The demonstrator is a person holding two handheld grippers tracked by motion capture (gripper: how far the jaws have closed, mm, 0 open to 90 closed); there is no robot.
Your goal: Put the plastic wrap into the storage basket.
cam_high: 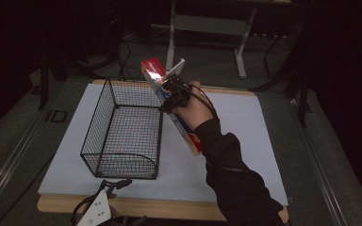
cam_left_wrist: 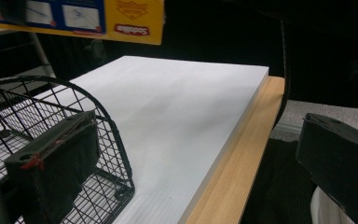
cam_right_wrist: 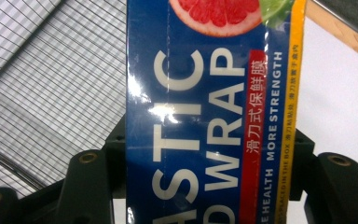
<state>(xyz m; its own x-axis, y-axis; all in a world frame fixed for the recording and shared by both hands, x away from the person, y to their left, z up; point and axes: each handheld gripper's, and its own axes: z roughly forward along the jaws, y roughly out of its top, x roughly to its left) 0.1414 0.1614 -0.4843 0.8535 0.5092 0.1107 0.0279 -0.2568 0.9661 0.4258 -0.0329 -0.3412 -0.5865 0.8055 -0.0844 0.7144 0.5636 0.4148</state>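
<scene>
At the near left edge of the white foam board I see my left gripper, its jaws spread apart and empty. The black wire mesh basket stands on the board's left half. Just right of the basket, my right gripper is clenched on the long blue plastic-wrap box, held tilted above the board's far middle.

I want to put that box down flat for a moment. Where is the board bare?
Bare: the white board right of the wire basket, out to its right edge. Also the strip before the basket. Crowded: the basket's side, with the right gripper holding the plastic wrap box above its rim.
</scene>
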